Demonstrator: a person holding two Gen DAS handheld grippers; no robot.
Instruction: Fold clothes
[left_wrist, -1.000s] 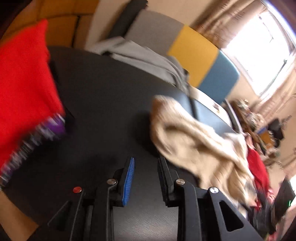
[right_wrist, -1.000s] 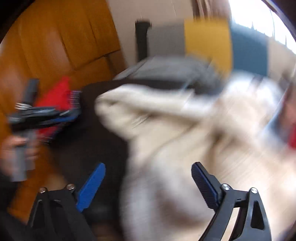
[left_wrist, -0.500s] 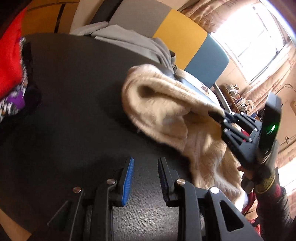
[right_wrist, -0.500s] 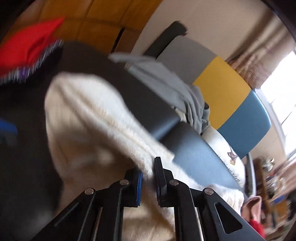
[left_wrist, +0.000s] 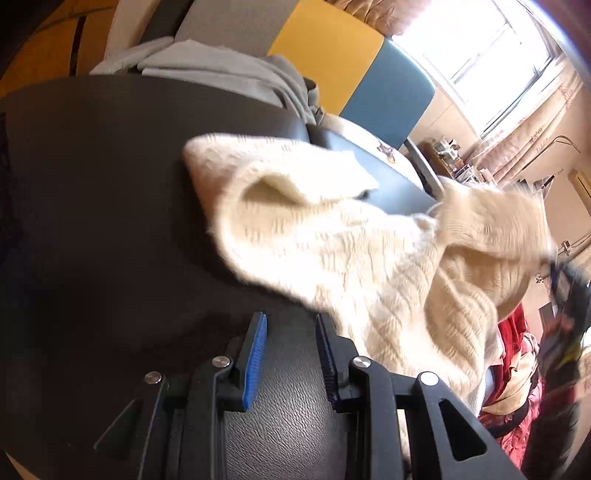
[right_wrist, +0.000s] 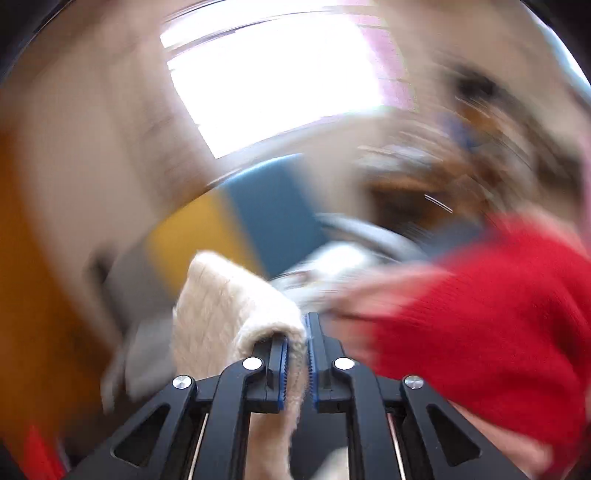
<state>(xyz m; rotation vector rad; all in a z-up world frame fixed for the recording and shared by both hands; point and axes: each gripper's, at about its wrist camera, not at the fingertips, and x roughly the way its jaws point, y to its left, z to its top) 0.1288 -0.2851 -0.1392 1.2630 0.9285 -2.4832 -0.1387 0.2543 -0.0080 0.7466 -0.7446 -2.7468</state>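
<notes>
Left wrist view: the left gripper (left_wrist: 290, 354) hangs over a black table (left_wrist: 92, 221), its blue-padded jaws a little apart with only bare tabletop between them, gripping nothing. A cream knit sweater (left_wrist: 332, 254) lies just ahead and to the right of the fingertips, one folded end resting on the table, the rest rising to the right and off the table's edge, its lifted part blurred. The right finger's outer side sits just beside the knit; contact cannot be made out. Farther ahead, grey clothes (left_wrist: 221, 70) are heaped at the table's far rim, before a chair (left_wrist: 332, 55) backed in grey, yellow and blue. At far right, past the sweater, a dark blurred shape shows beside red cloth (left_wrist: 511, 354); a bright window (left_wrist: 476, 48) stands beyond.

Right wrist view: the right gripper (right_wrist: 295, 354) is clamped on a fold of the sweater (right_wrist: 229, 314), the knit pinched between the blue pads as the jaws ease slightly apart. The fabric humps up just ahead and left of the fingertips and hangs down between the fingers. To the right lies a red garment (right_wrist: 491, 314), heavily blurred. Ahead, the chair (right_wrist: 240, 229) and window (right_wrist: 273, 77) smear with motion.
</notes>
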